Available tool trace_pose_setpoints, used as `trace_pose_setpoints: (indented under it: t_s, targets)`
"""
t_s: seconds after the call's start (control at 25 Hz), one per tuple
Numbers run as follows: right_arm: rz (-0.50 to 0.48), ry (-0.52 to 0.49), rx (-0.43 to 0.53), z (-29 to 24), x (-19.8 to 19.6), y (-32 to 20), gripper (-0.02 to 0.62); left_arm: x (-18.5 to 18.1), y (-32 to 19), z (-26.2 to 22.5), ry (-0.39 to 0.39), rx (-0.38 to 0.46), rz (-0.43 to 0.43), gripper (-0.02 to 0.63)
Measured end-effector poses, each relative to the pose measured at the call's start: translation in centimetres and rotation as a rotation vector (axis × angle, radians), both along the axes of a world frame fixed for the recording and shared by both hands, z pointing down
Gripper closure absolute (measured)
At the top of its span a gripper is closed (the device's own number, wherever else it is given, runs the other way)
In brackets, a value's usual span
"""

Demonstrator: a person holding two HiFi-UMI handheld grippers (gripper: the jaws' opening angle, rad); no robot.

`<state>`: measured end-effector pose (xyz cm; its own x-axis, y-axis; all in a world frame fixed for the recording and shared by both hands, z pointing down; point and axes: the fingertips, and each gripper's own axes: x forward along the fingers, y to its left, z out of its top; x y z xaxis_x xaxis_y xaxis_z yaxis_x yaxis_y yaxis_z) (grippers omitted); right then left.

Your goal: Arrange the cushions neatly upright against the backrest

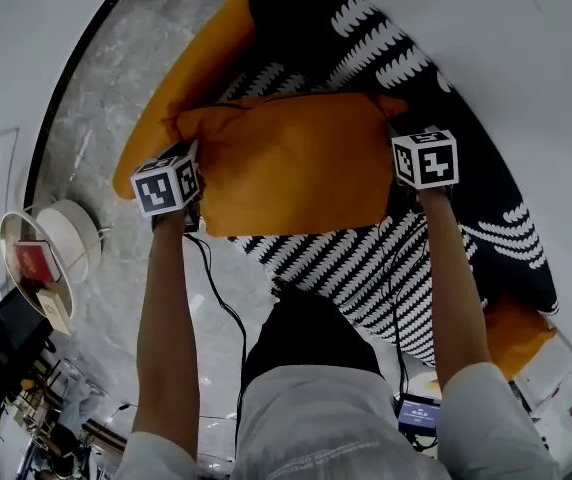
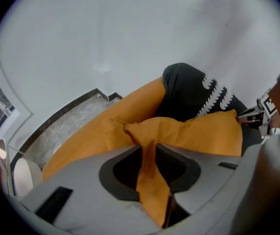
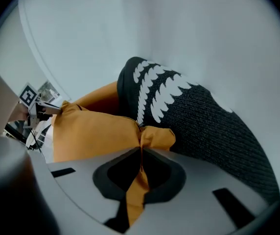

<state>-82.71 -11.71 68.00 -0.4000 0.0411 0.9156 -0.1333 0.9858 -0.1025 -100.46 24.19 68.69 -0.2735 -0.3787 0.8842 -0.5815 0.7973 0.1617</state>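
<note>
An orange cushion [image 1: 296, 163] hangs between my two grippers in front of the sofa. My left gripper [image 1: 196, 168] is shut on the cushion's left corner, and the pinched orange fabric [image 2: 152, 190] runs down between its jaws. My right gripper [image 1: 398, 133] is shut on the right corner, where a fold of fabric [image 3: 137, 180] is squeezed between its jaws. Behind the cushion a black cushion with white leaf marks [image 1: 366, 28] leans at the backrest. The sofa's black-and-white patterned seat [image 1: 366, 263] shows below the orange cushion.
An orange sofa arm [image 1: 181, 78] curves along the left, with grey marble floor [image 1: 96, 118] beyond it. A round side table [image 1: 41, 258] with a red book stands at far left. Another orange part [image 1: 516, 333] shows at lower right. White wall lies behind the sofa.
</note>
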Motion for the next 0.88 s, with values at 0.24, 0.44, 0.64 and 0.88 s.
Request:
trace_pose_setpoints:
  t_s: [0.24, 0.44, 0.64, 0.88]
  targets:
    - [0.050, -0.006, -0.007, -2.8, 4.2, 0.2, 0.575, 1.5, -0.9, -3.0, -0.012, 0.014, 0.036, 0.502]
    - [0.110, -0.050, -0.018, -5.4, 8.3, 0.3, 0.575, 3.0, -2.6, -6.0, -0.060, 0.042, 0.088, 0.508]
    - [0.187, -0.100, 0.004, -8.0, 12.5, -0.5, 0.575, 4.1, -5.8, -8.5, -0.115, 0.069, 0.186, 0.514]
    - [0.302, -0.181, 0.031, -11.2, 15.5, -2.7, 0.577, 4.4, -10.5, -10.7, -0.154, 0.116, 0.258, 0.522]
